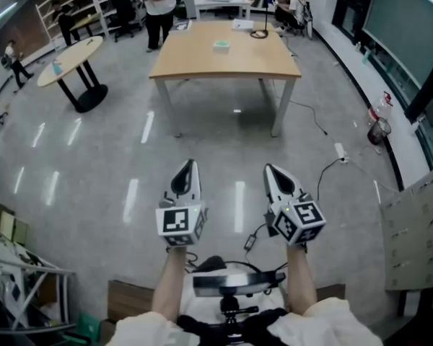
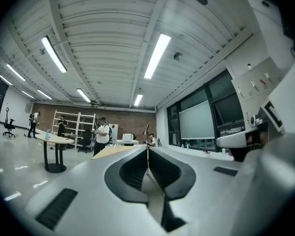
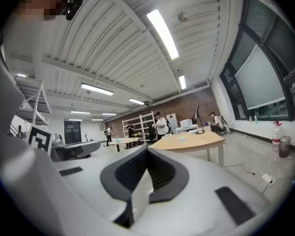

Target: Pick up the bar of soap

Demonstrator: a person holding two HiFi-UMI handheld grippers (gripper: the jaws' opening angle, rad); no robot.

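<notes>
bar of soap | small pale green-white block | lying flat, untouched | near the middle of the wooden table

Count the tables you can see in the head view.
3: a large wooden table ahead in the middle, a round table to the left, and a white desk at the far back. More may be hidden behind people.

The pale green block on the wooden table is showing too small to identify. The person's forearms are running off the head view's bottom edge.
</notes>
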